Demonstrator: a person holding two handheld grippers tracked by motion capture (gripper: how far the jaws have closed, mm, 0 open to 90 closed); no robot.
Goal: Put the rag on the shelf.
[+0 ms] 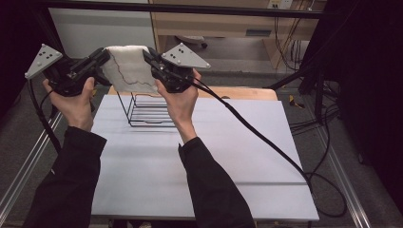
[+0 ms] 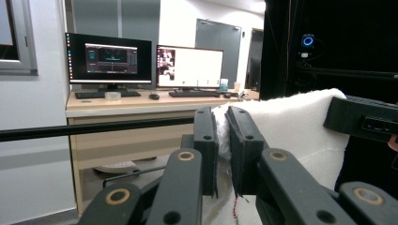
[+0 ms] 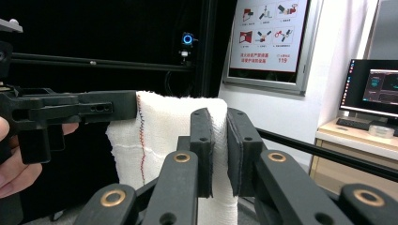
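A white towel (image 1: 127,69) with a thin dark stitched line hangs spread between my two grippers, held up above the far part of the table. My left gripper (image 1: 105,56) is shut on its left top corner. My right gripper (image 1: 148,56) is shut on its right top corner. In the left gripper view the towel (image 2: 291,126) stretches rightward from my left gripper (image 2: 223,136) to the other gripper's jaw. Seen from the right gripper, the towel (image 3: 164,126) runs leftward from my right gripper (image 3: 219,140), its red and blue stitching visible. A black wire rack (image 1: 147,111) stands on the table below the towel.
The white table top (image 1: 199,156) spreads beneath my forearms. A black cable (image 1: 256,135) trails from the right gripper over the table's right edge. A black frame bar (image 1: 190,9) crosses overhead at the back. A desk with monitors (image 2: 141,61) stands beyond.
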